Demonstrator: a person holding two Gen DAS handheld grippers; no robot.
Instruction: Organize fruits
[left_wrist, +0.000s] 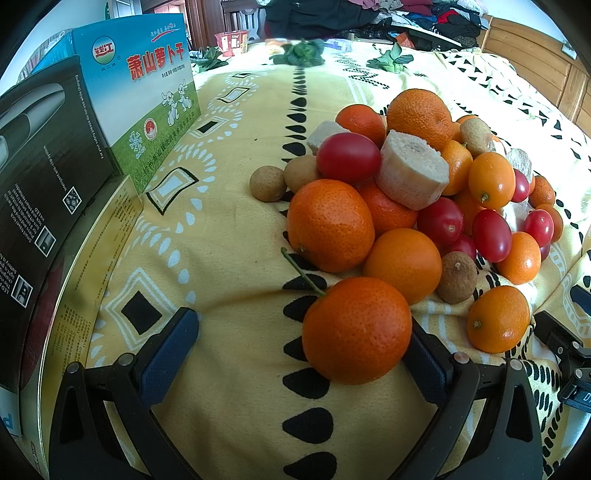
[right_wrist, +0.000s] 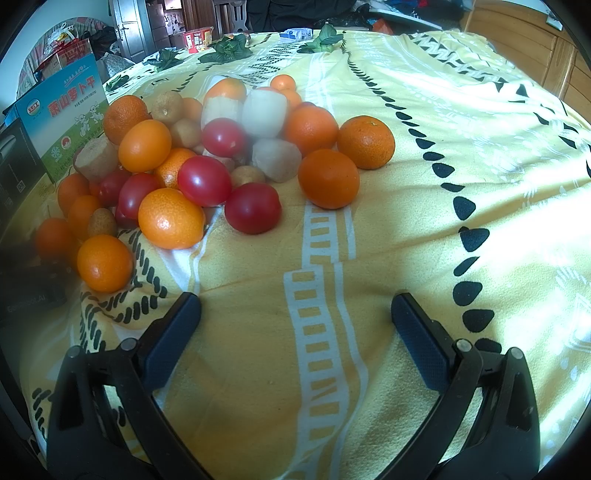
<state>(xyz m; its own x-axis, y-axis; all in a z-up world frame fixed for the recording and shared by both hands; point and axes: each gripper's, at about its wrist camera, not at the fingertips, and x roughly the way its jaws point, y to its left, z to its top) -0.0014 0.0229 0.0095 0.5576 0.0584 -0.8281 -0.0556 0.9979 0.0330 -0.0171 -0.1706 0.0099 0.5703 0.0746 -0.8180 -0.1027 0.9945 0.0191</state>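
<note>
Sitting wide apart, the left gripper (left_wrist: 299, 350) had its jaws on either side of a stemmed orange (left_wrist: 356, 330), w/ the right pad touching or nearly touching the fruit and the left pad well clear, so nothing was clamped yet; it looked lined up for a grab, prob. because this orange lay at the near edge of the heap and was easiest to take w/o disturbing the rest. The fruit pile (left_wrist: 417, 192) sat on a yellow patterned cloth (left_wrist: 236, 229): oranges, kumquat-like small ones, red cherry tomatoes (left_wrist: 349, 158), brown longans (left_wrist: 267, 183) and pale cut banana chunks (left_wrist: 412, 173), all mixed, so sorting was judged barely begun. Stacked boxes stood along the cloth's left edge, incl. a blue-green carton (left_wrist: 147, 96) and a black box (left_wrist: 48, 155), maybe as bins or just a barrier, can't tell which. The right gripper (right_wrist: 295, 328) was also spread open, over bare cloth (right_wrist: 424, 184) w/ nothing between its fingers, near but apart from the pile's right side; two loose oranges (right_wrist: 365, 142) lay nearest it. Probably it waited there so as not to crowd the left one. Risk, as a guess: closing on the stemmed orange could nudge neighbours and roll round fruit off the heap.
</note>
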